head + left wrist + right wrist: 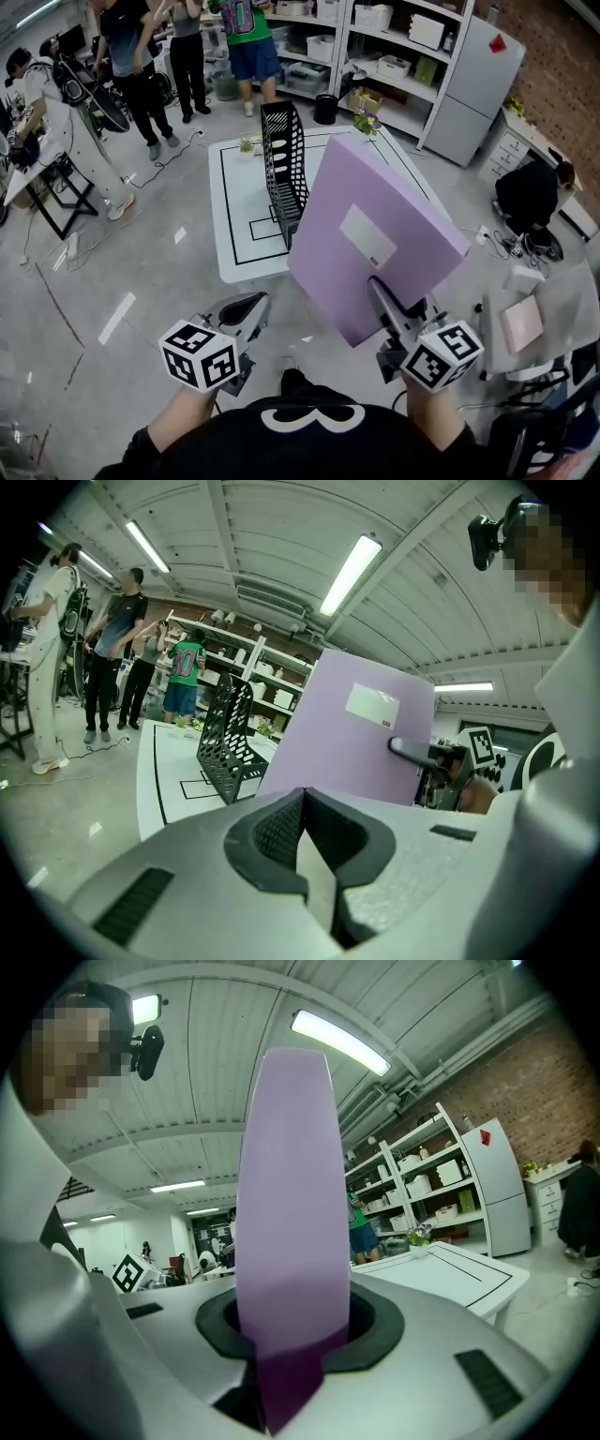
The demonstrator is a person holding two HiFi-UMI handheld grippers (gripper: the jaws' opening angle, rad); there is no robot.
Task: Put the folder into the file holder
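Observation:
In the head view a lilac folder (375, 234) with a white label is held up, tilted, above the floor just in front of the white table (234, 216). My right gripper (386, 305) is shut on its lower edge. The right gripper view shows the folder (286, 1194) edge-on between the jaws of that gripper (291, 1358). A black perforated file holder (284, 169) stands upright on the table, just left of the folder and beyond it. It also appears in the left gripper view as the file holder (225, 738) beside the folder (347, 733). My left gripper (246, 311) is low on the left, shut and empty (302, 803).
Several people (141, 56) stand beyond the table at the back left. Shelves (394, 47) and a grey fridge (473, 89) line the back. A small plant (248, 143) sits on the table's far edge. A person (530, 192) crouches at the right, near a side table (544, 309).

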